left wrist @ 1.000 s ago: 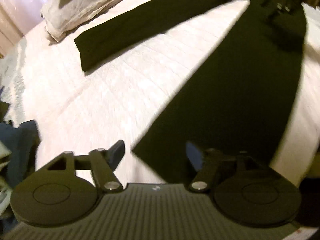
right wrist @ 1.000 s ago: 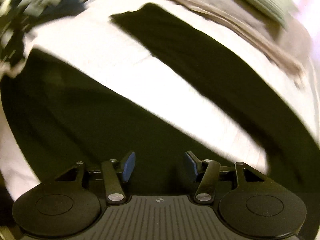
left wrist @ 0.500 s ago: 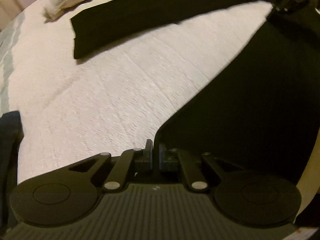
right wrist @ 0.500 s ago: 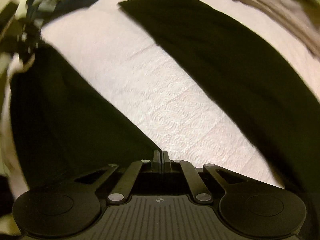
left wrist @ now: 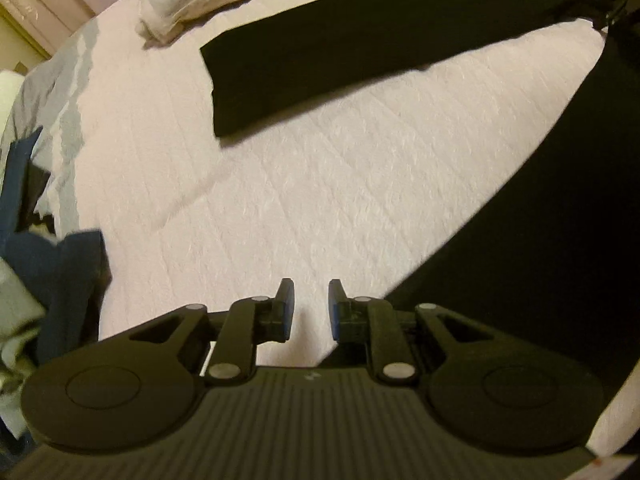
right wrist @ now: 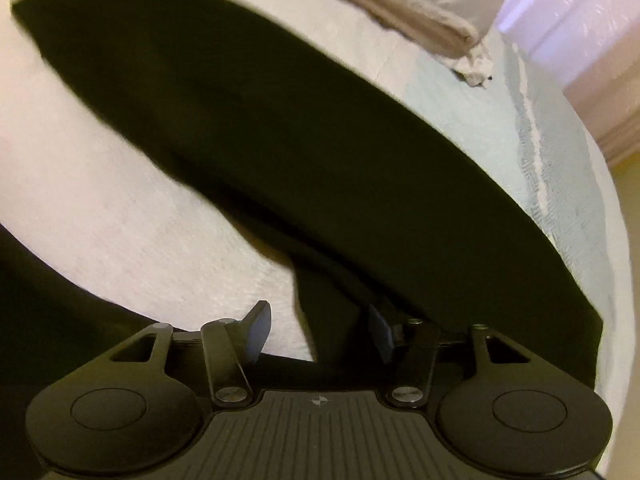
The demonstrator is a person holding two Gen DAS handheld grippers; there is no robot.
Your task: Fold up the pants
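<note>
Half a second back both grippers pinched tight; now parting again, left only slightly, right much wider. Right view swung from the crotch gap onto the far trouser leg.

Left gripper (left wrist: 309, 307): jaws opening, a narrow gap, nothing between them but bare quilt. Pads clear of cloth; edge of the near leg just beside the right-hand finger (left wrist: 340, 312), not pinched.

Right gripper (right wrist: 318, 330): jaws opening, spread about halfway. Dark cloth lying between the fingers toward the right-hand pad, pale quilt toward the left one. Pads not pressing on it as far as visible.

Pants (left wrist: 400, 36): black, spread flat on the bed (left wrist: 280, 184), legs splayed in a V. In left view, one leg running across the top with its hem end pointing left, other leg filling the right side. In right view, one leg (right wrist: 280, 128) crossing diagonally from upper left to lower right, second dark mass at lower left edge.

Bed cover white, quilted, with grey-blue patterned stripe (right wrist: 532, 128) near its edge. Pale folded bedding (right wrist: 432, 20) beyond the pants, touching or just beside the far leg; cannot tell which. Dark blue clothing (left wrist: 52, 256) heaped at left edge of left view, well apart from the pants.
</note>
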